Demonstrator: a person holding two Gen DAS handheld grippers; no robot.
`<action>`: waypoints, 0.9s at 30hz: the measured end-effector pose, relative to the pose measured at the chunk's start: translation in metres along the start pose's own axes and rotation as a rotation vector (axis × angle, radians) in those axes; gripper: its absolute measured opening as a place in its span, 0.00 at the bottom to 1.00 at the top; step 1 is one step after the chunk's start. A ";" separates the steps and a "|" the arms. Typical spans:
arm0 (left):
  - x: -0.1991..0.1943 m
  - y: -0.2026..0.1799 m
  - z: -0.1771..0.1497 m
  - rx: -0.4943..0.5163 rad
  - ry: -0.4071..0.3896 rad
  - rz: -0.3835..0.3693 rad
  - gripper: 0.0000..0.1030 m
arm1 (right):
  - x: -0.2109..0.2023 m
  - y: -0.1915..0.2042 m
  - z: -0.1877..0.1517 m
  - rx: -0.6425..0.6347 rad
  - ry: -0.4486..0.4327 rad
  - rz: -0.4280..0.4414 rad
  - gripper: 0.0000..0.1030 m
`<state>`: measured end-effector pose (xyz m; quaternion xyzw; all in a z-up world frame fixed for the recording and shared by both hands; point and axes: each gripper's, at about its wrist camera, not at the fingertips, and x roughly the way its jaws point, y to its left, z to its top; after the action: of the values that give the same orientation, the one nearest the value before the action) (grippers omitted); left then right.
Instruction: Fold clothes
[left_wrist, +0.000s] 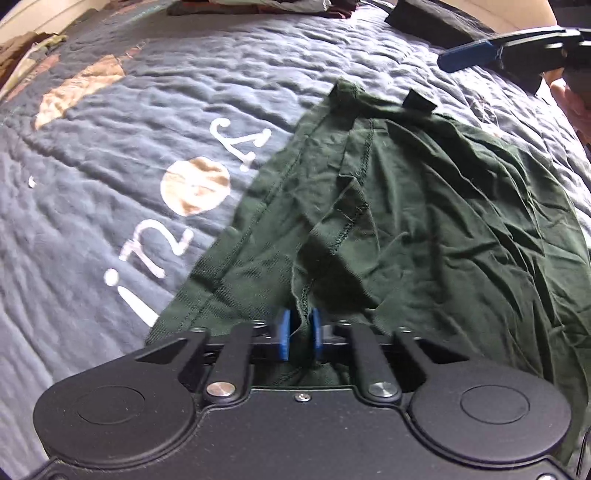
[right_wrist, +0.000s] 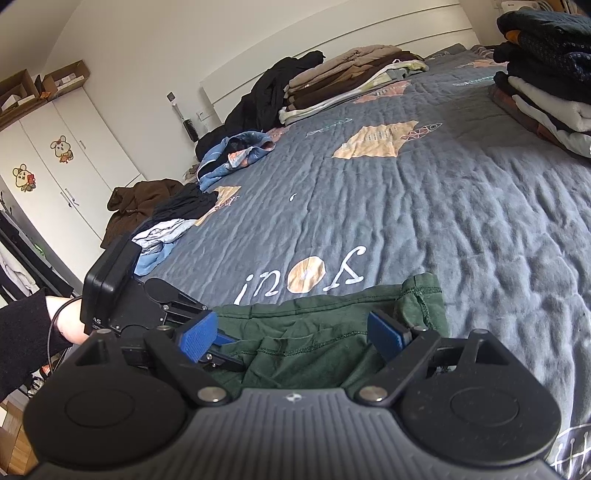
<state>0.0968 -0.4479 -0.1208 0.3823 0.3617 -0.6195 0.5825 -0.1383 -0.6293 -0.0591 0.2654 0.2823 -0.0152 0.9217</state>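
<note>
Blue pads of the left claw (left_wrist: 300, 334) sit pinched together on a stitched fold of the dark green garment (left_wrist: 424, 206), a strip of cloth caught in the narrow gap between them. From that grip the garment spreads forward and to the right, crumpled, over the grey quilted bedspread (left_wrist: 110, 229), with one seamed flap doubled back across its middle.

In the right wrist view the right claw (right_wrist: 301, 334) stands wide apart above the near edge of the same garment (right_wrist: 314, 332), its two blue pads well separated and nothing between them. The left claw (right_wrist: 207, 345) shows just beside its left pad, clamped on the cloth, with a bare wrist and black sleeve behind it. In the left wrist view the right claw (left_wrist: 480, 55) shows at the upper right, beyond the garment's far corner, one blue pad visible.

White lettering and a tan disc (right_wrist: 306, 274) are printed on the bedspread just past the garment. Beyond that, two tall stacks of folded clothes sit on the bed: one at the right edge (right_wrist: 546, 74), one near the headboard (right_wrist: 351, 77). Along the left edge lie loose heaps: a black pile (right_wrist: 266, 92), a blue patterned bundle (right_wrist: 236, 153), a dark one over pale blue cloth (right_wrist: 173, 221), and a brown garment (right_wrist: 144, 203). A white wardrobe (right_wrist: 74, 155) with two cartoon stickers stands behind, cardboard boxes on top.
</note>
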 end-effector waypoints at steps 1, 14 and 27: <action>-0.004 0.001 0.000 0.005 -0.010 0.011 0.08 | 0.000 0.000 0.000 0.000 0.001 0.001 0.86; -0.035 0.022 0.014 0.003 -0.176 0.195 0.06 | 0.000 -0.001 -0.001 0.001 -0.005 -0.001 0.86; -0.025 0.035 -0.004 -0.066 -0.095 0.223 0.31 | 0.007 -0.007 -0.006 0.007 0.027 -0.026 0.86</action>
<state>0.1323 -0.4350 -0.1000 0.3710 0.3090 -0.5562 0.6764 -0.1370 -0.6316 -0.0699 0.2653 0.2979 -0.0246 0.9167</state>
